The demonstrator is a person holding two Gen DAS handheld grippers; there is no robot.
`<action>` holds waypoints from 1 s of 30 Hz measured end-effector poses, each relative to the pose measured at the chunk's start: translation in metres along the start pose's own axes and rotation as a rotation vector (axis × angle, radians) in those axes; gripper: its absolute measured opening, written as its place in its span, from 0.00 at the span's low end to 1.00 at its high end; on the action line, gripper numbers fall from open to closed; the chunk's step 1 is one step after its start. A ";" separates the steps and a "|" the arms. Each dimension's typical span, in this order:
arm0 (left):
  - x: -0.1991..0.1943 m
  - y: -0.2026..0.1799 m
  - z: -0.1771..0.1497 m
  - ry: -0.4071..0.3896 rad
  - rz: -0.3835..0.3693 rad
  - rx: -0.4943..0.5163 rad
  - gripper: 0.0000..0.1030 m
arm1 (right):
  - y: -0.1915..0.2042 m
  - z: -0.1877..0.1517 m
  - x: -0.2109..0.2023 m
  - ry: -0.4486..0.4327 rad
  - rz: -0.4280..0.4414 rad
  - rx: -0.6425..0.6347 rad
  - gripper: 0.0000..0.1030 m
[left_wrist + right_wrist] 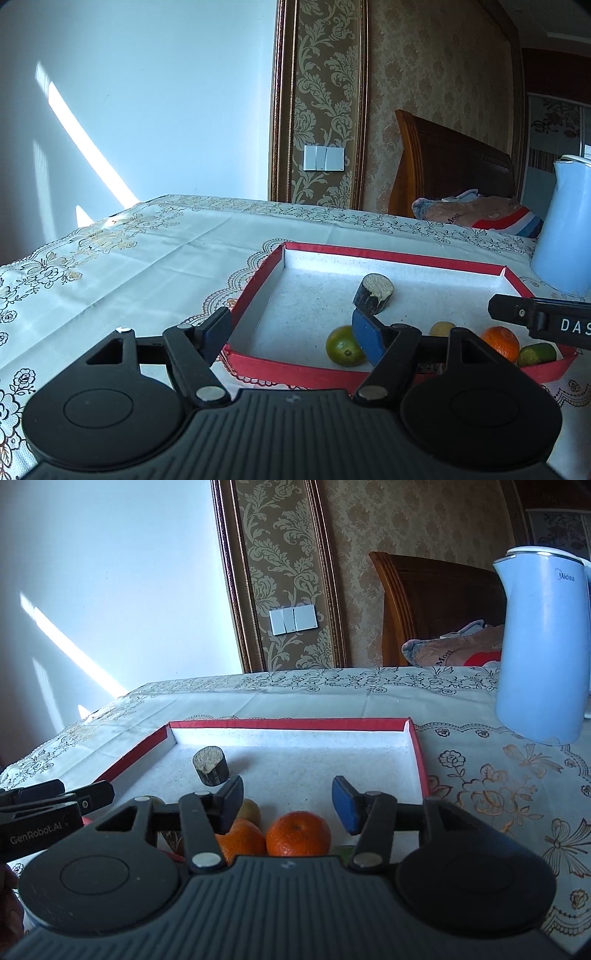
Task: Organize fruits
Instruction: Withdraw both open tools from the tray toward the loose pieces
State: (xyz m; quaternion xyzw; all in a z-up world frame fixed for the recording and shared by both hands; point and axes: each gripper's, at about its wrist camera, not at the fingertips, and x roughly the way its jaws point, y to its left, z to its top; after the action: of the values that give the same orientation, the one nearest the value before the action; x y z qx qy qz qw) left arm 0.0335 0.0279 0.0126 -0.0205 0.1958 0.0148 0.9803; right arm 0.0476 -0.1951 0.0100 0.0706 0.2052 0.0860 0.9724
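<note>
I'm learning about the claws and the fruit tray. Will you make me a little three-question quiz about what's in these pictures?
1. True or false: the right claw is squeezing an orange.
2. Which thing stands outside the red tray? A) the dark sugarcane stub B) the blue kettle C) the green citrus
3. Fill in: the left claw is wide ____.

Key
1. False: both its pads are apart, and the nearest orange lies loose in the tray below them.
2. B: the kettle stands on the tablecloth beside the tray.
3. open: nothing sits between its pads.
</note>
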 end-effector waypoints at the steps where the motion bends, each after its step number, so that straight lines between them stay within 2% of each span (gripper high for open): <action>1: -0.001 0.002 -0.001 0.003 0.002 -0.004 0.75 | -0.001 -0.001 -0.004 -0.002 0.004 0.006 0.49; 2: -0.002 0.004 -0.002 0.007 0.008 -0.011 0.80 | -0.002 -0.002 -0.008 -0.003 0.007 0.012 0.49; 6: -0.007 0.011 -0.005 0.011 0.016 -0.030 0.80 | -0.007 -0.008 -0.028 -0.017 0.026 0.033 0.49; 8: -0.009 0.014 -0.007 0.016 0.018 -0.035 0.80 | -0.008 -0.011 -0.037 -0.022 0.029 0.038 0.57; 10: -0.011 0.016 -0.009 0.017 0.021 -0.039 0.80 | -0.010 -0.016 -0.046 -0.029 0.035 0.042 0.59; 14: -0.012 0.021 -0.011 0.018 0.039 -0.062 0.80 | -0.012 -0.030 -0.060 -0.020 0.039 0.035 0.59; 19: -0.009 0.027 -0.013 0.039 0.039 -0.089 0.80 | -0.014 -0.041 -0.066 0.008 0.044 0.044 0.59; 30: -0.006 0.025 -0.013 0.050 0.027 -0.079 0.81 | 0.008 -0.045 -0.059 0.066 0.074 -0.045 0.59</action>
State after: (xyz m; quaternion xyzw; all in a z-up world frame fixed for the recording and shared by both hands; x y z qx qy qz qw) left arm 0.0215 0.0519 0.0020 -0.0567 0.2198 0.0353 0.9732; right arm -0.0249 -0.1944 -0.0062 0.0533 0.2326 0.1286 0.9625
